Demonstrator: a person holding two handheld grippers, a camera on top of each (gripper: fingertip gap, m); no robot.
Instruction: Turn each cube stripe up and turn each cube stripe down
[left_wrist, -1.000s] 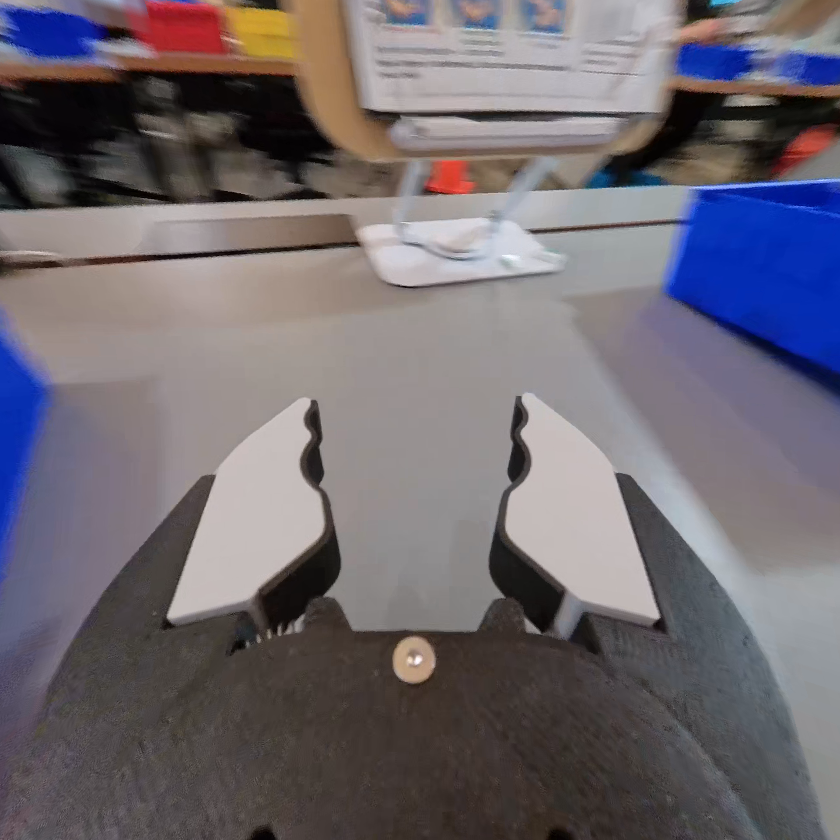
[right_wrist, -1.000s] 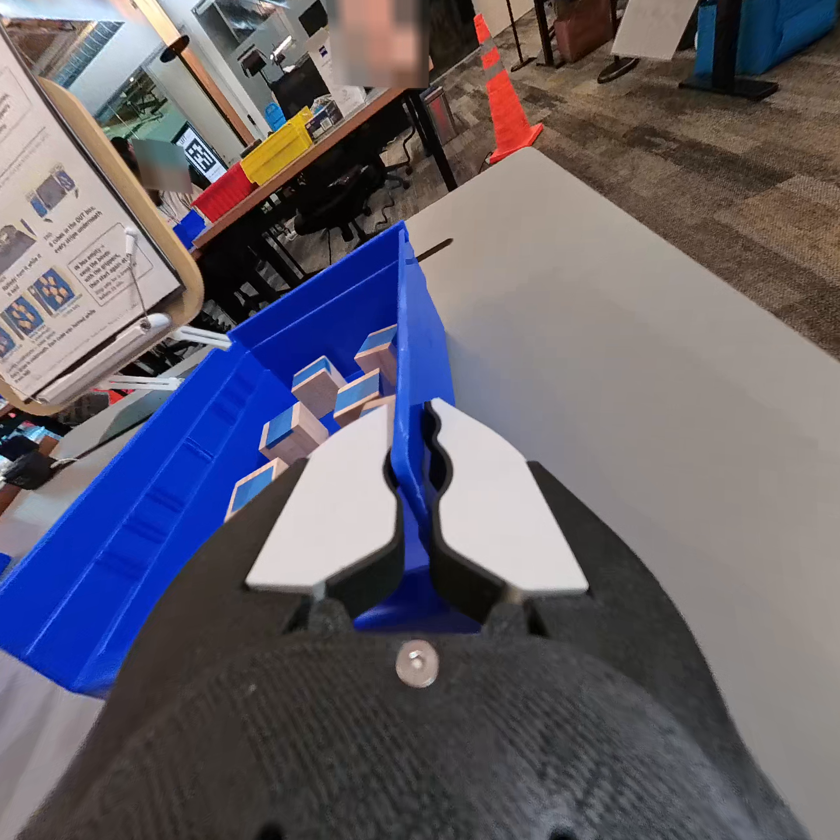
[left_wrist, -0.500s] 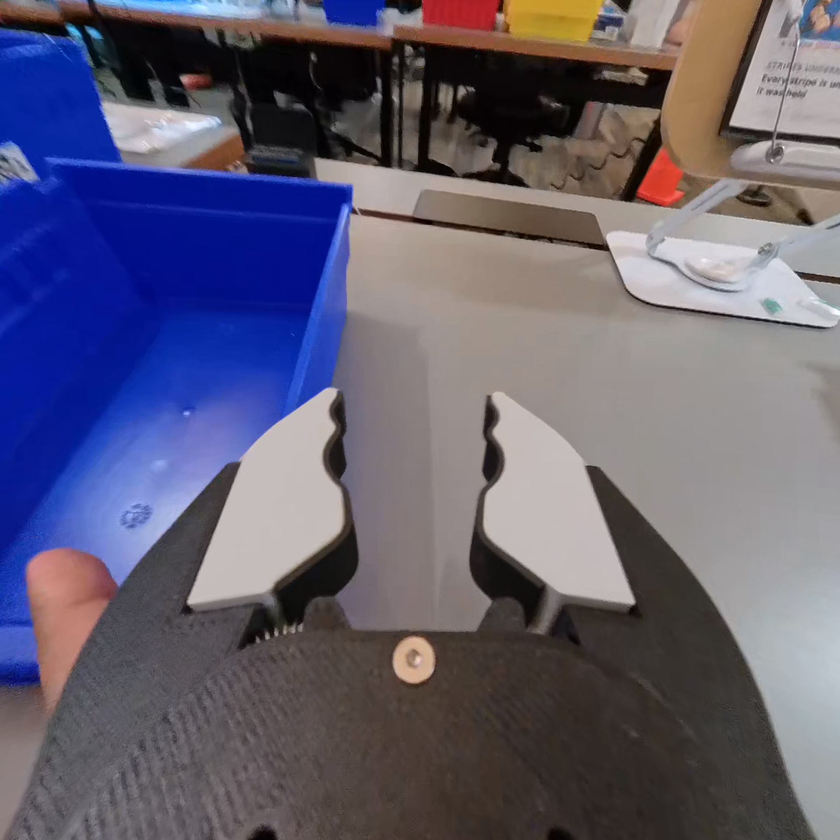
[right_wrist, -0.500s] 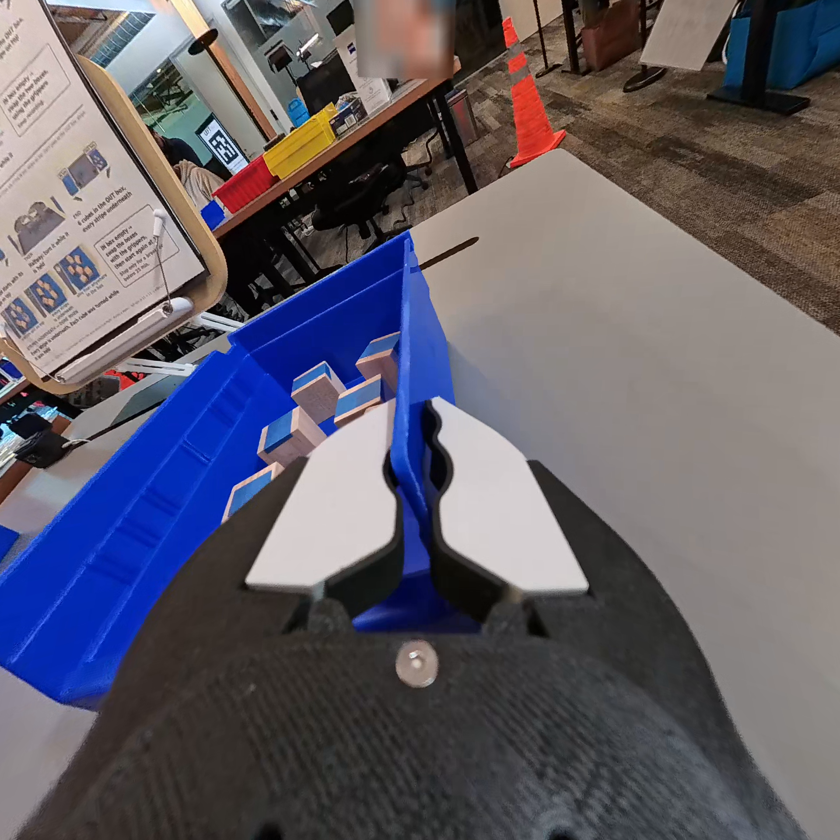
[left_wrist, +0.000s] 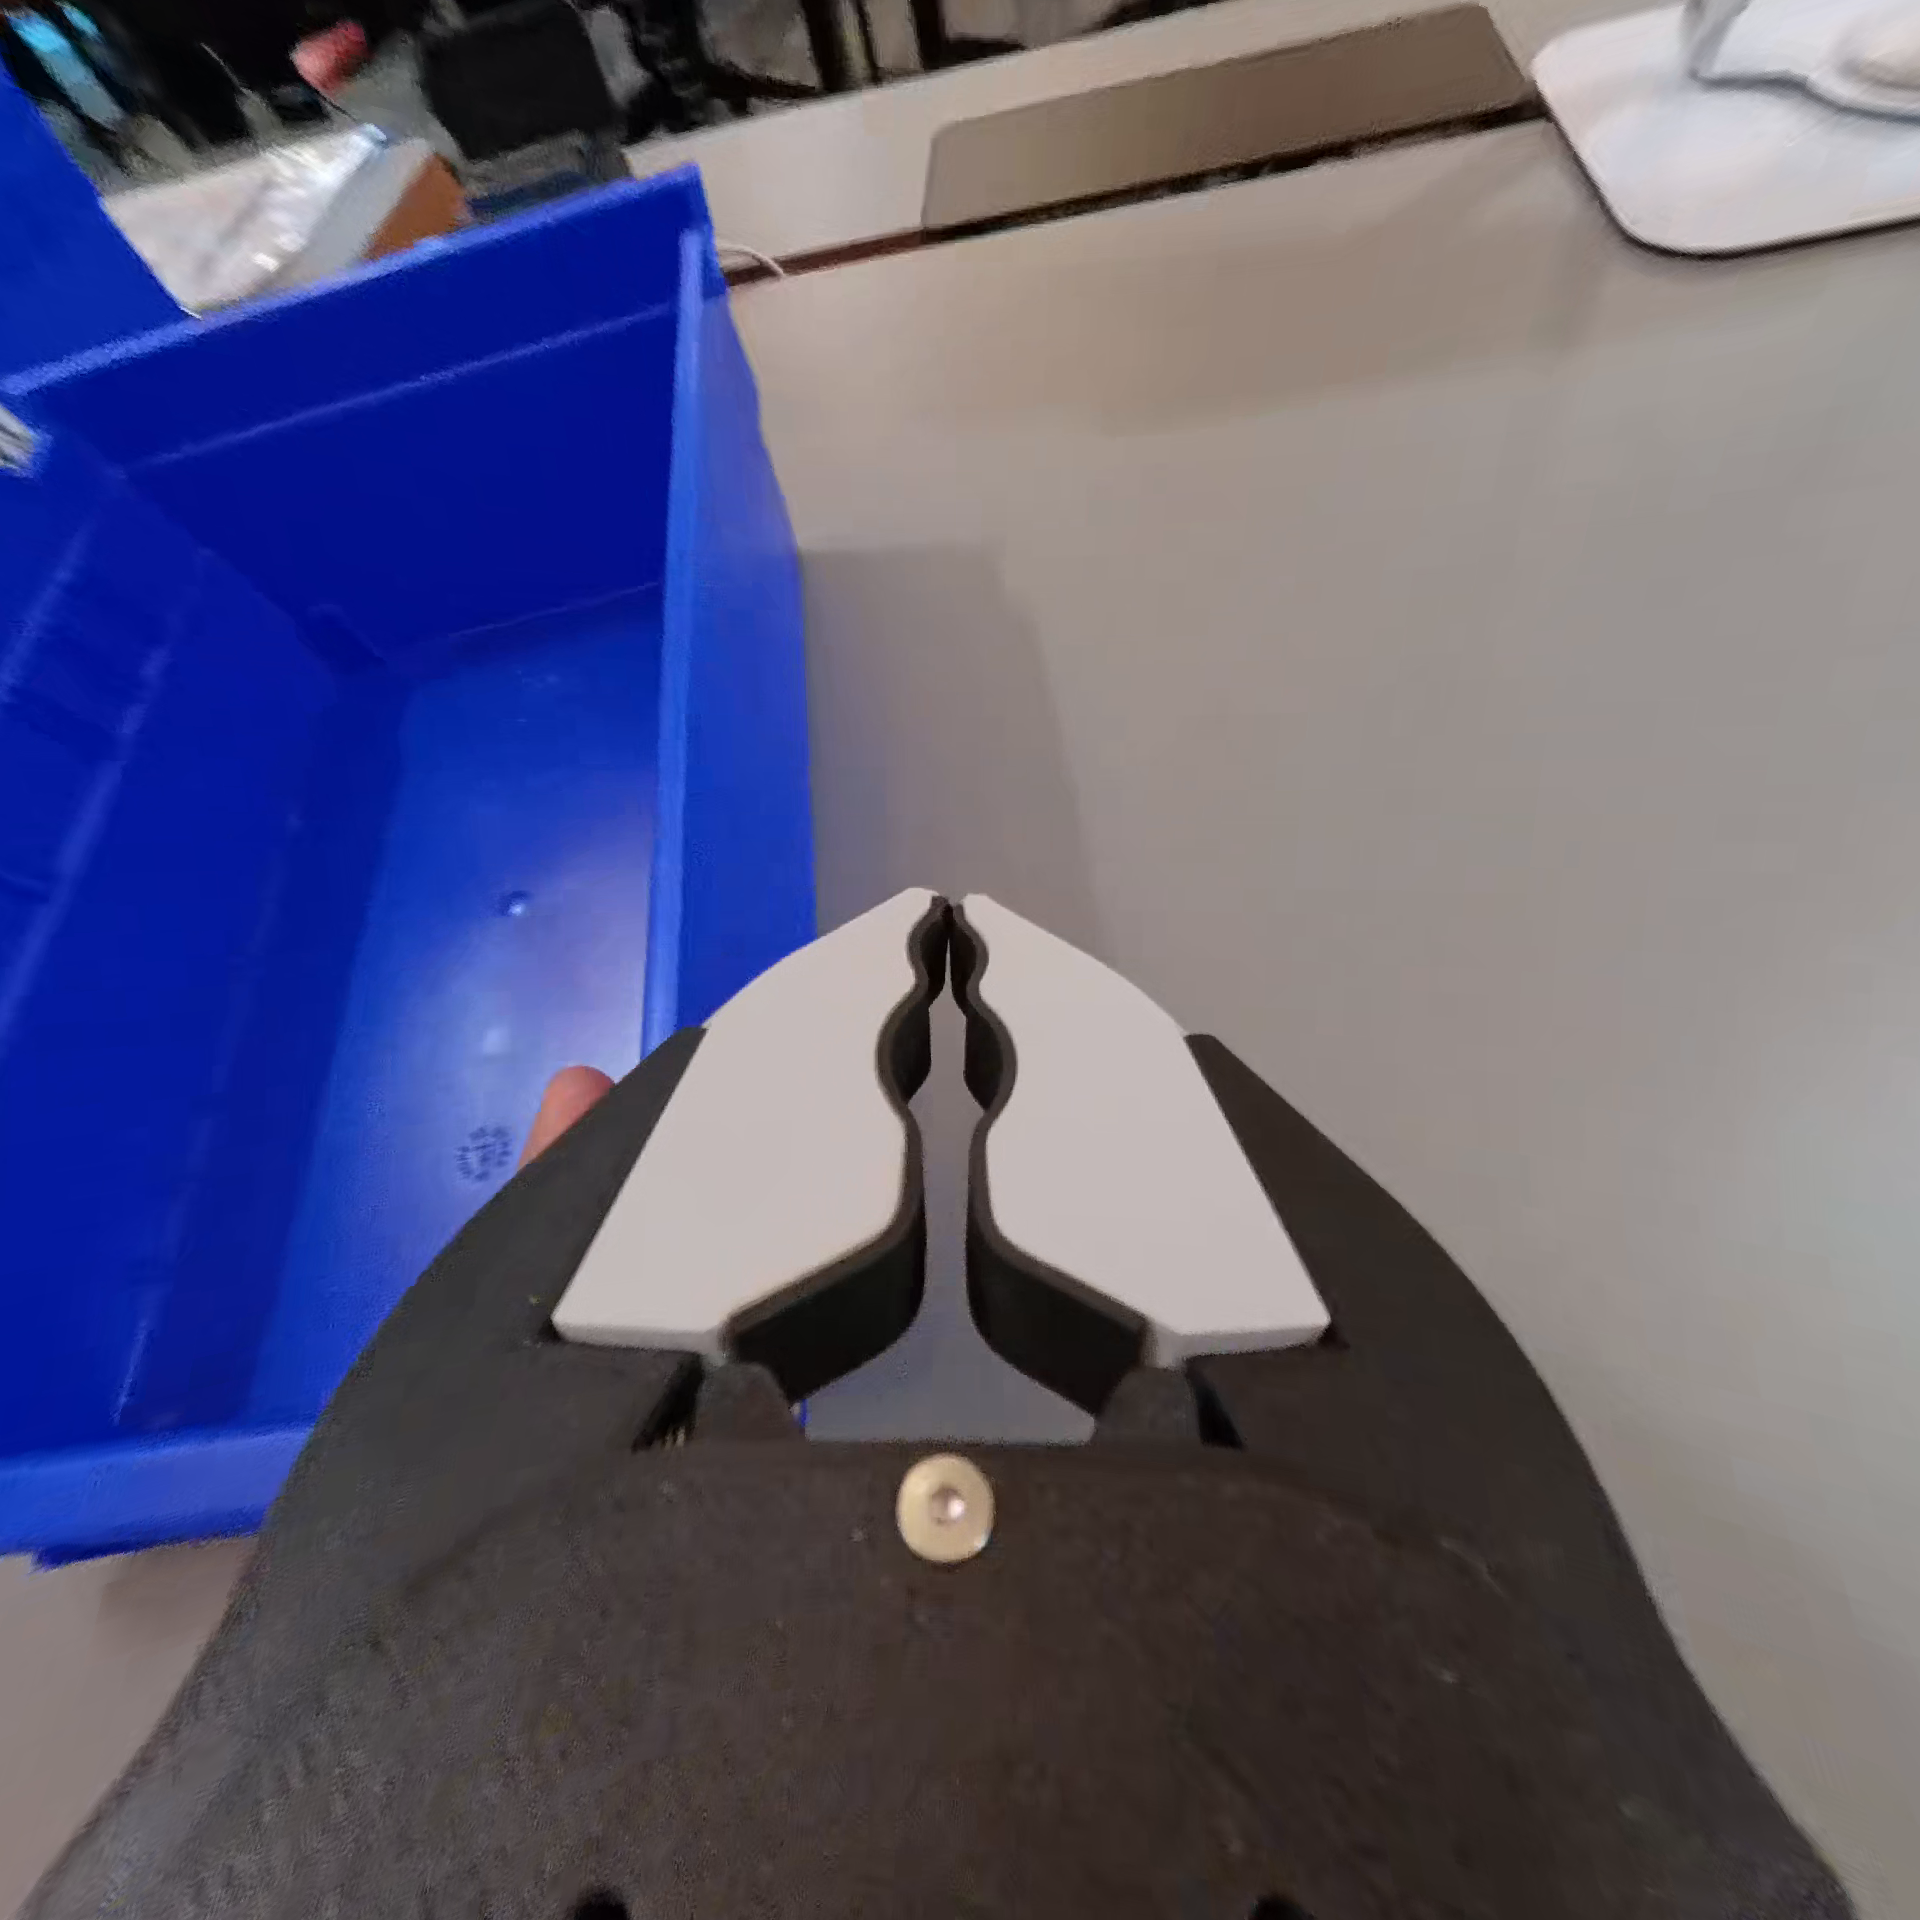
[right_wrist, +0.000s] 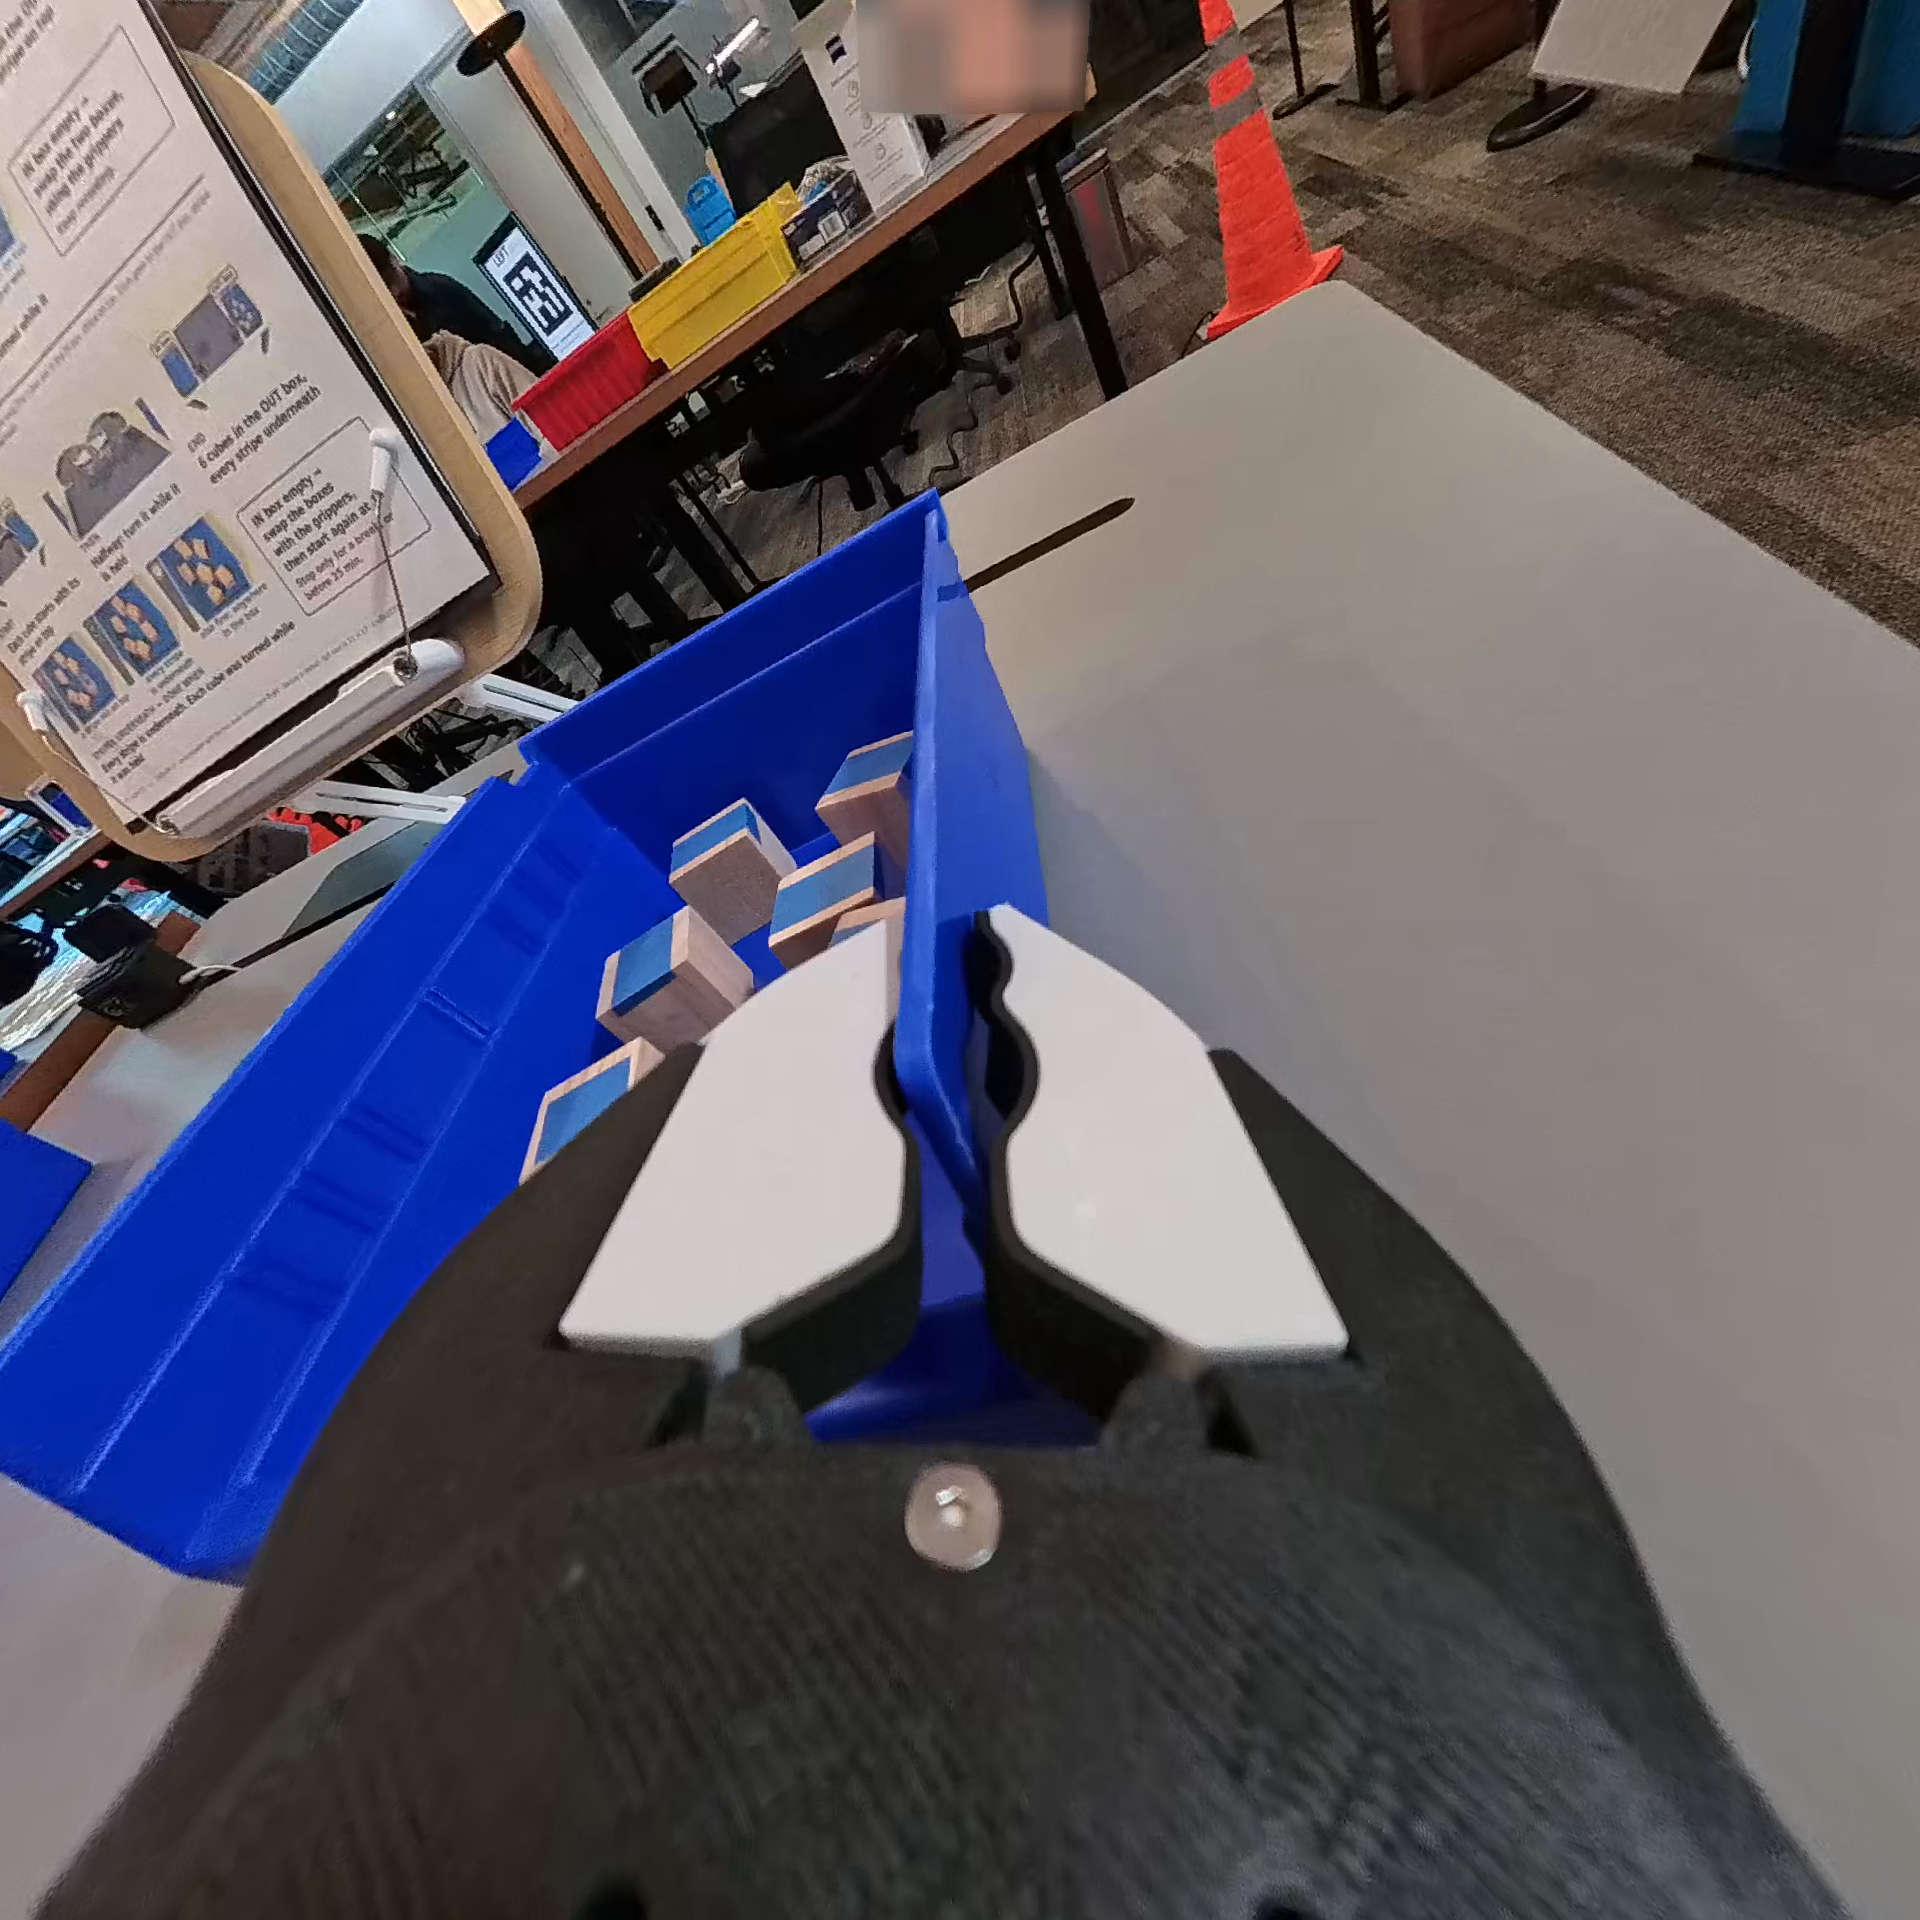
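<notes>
**Right gripper clamped on the bin wall**

The right gripper (right_wrist: 940, 935) pinches the blue bin's (right_wrist: 312, 1195) right wall; wooden cubes (right_wrist: 727, 883) lie inside, left of its fingers. The left gripper (left_wrist: 948, 914), closed and empty, hovers over the table (left_wrist: 1455, 727) beside an empty blue bin (left_wrist: 727, 623).

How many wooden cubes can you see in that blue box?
5, all along the blue box's right wall: far cube, two mid, two nearer. The fingers may hide more.

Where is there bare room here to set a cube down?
The empty blue bin has a bare floor, and the grey table to its right is bare up to the white stand base. The other blue bin is crowded with cubes.
</notes>
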